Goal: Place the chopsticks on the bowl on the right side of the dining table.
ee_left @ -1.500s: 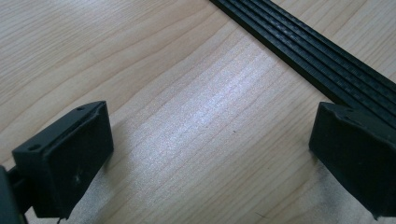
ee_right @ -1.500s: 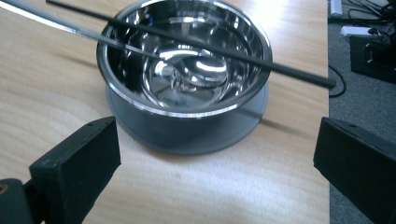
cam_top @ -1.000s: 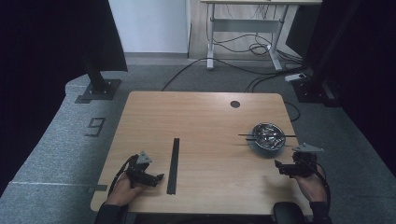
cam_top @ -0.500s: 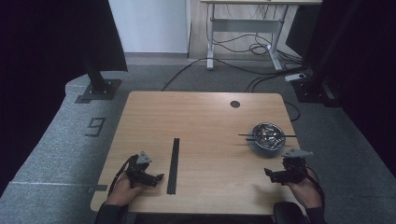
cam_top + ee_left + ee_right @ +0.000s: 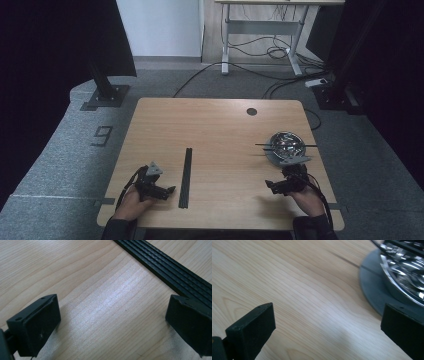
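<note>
The left gripper sits low over the near left part of the wooden table. A hand holds it from the near edge. Its two black jaws are wide apart, and nothing is between them but bare wood. In the left gripper view the jaws stand one at each side, with pale wood grain in the gap.

Just to the right of this gripper lies a long black strip. It is flat on the table and runs from near to far. In the left gripper view the strip has thin grooves along it, and it passes close behind one jaw. It is hard to tell if that jaw touches it.

The right gripper is over the near right part of the table, held by the other hand. Its jaws are wide apart too, and they hold nothing. In the right gripper view there is bare wood between the jaws.

Just beyond the right gripper, on the far side, is a shiny metal bowl. It sits on a flat grey disc, near the right edge of the table. Two thin black sticks lie across the top of the bowl and poke out at both sides. The bowl looks bright and wavy in the right gripper view, close by one jaw.

Far back on the table is a small round hole. The floor around the table is grey carpet.
</note>
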### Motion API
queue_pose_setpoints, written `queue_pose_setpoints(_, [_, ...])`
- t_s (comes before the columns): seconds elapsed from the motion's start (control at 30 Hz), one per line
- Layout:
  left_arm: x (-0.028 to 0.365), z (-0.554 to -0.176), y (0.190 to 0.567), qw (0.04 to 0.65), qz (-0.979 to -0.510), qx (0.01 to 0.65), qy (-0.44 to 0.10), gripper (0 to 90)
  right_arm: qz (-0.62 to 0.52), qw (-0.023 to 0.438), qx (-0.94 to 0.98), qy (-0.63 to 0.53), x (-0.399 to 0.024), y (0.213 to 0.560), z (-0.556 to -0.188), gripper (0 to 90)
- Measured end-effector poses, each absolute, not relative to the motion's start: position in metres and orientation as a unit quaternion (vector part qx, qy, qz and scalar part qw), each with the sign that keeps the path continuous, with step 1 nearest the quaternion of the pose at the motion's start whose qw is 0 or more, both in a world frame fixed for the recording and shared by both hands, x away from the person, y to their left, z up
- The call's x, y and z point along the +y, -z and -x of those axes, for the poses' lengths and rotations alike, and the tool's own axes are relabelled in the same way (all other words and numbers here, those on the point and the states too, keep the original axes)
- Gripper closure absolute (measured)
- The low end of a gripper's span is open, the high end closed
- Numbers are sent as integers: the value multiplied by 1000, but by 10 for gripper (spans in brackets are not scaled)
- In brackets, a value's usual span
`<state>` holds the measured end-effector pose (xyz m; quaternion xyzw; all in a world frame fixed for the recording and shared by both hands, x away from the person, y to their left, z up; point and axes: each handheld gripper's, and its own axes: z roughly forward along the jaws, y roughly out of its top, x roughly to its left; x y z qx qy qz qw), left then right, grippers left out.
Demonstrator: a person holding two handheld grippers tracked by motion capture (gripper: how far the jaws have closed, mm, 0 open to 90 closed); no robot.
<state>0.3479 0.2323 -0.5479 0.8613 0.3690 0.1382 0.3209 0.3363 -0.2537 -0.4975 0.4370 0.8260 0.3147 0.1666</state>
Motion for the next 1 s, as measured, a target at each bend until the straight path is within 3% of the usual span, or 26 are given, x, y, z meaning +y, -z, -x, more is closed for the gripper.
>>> queue_pose_setpoints(1.0, [232, -348, 548, 321, -861, 369, -138, 0, -394, 108, 851, -330, -174, 518, -381, 0])
